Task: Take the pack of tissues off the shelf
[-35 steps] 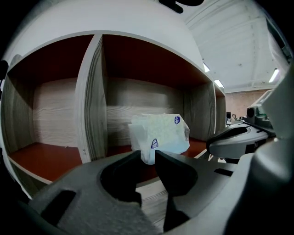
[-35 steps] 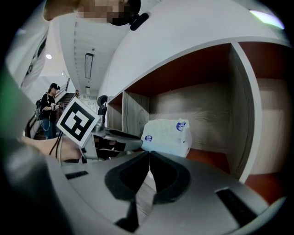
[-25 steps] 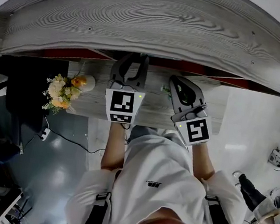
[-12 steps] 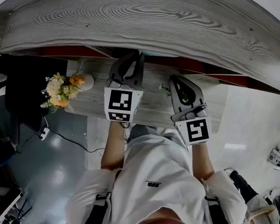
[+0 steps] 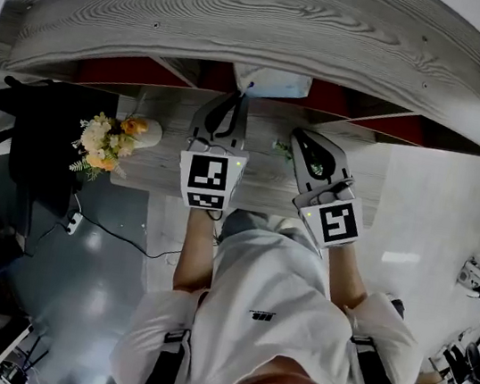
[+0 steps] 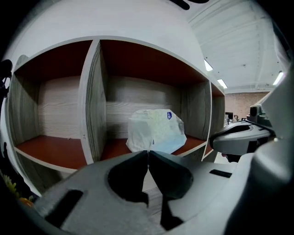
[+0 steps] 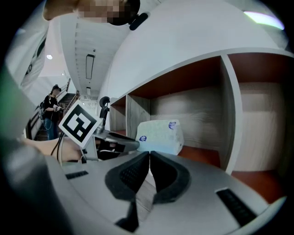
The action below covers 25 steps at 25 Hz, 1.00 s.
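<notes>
The pack of tissues (image 6: 156, 131), pale blue and white in clear wrap, sits in the middle compartment of the shelf (image 6: 92, 101). It also shows from the side in the right gripper view, tissue pack (image 7: 160, 137), and just under the shelf's top board in the head view, tissue pack (image 5: 271, 83). My left gripper (image 5: 227, 112) points straight at the pack, a short way in front of it, jaws shut with nothing between them. My right gripper (image 5: 303, 147) hangs to the right of it, lower and further back, also shut and empty.
The shelf has a grey wood-grain frame and red-brown floors, with upright dividers (image 6: 89, 105) on both sides of the pack. A vase of flowers (image 5: 107, 146) stands at the left on the wooden table (image 5: 260, 176). People and office gear (image 7: 53, 110) are far off.
The view has shifted so the tissue pack now shows under the shelf's top board. Both grippers hold nearly the same places and stay shut.
</notes>
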{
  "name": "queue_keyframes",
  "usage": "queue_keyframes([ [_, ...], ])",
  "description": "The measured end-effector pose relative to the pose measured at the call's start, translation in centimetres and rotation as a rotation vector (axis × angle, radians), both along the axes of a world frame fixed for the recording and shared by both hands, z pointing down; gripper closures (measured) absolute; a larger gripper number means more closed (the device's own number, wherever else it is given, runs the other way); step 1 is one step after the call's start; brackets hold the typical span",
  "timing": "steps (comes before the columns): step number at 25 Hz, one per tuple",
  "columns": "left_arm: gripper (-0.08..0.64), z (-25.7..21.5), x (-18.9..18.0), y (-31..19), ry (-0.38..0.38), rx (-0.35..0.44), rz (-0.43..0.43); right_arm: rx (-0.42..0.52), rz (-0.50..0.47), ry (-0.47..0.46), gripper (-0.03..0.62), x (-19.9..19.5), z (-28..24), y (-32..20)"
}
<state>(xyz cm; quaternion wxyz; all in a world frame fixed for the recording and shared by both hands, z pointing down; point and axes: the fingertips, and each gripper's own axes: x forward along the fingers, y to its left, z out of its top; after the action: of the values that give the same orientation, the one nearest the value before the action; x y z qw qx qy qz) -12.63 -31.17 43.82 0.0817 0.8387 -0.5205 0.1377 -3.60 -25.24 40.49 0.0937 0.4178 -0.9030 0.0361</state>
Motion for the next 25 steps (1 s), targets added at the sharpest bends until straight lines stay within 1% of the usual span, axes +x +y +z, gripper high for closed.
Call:
queue_keyframes([
  [12, 0.528, -0.2, 0.2, 4.2, -0.006, -0.004, -0.043, 0.004, -0.049, -0.007, 0.565, 0.4, -0.2, 3.2],
  [25, 0.528, 0.7, 0.3, 9.1, -0.005, -0.023, -0.096, -0.01, -0.118, 0.0, 0.565, 0.5, 0.7, 6.9],
])
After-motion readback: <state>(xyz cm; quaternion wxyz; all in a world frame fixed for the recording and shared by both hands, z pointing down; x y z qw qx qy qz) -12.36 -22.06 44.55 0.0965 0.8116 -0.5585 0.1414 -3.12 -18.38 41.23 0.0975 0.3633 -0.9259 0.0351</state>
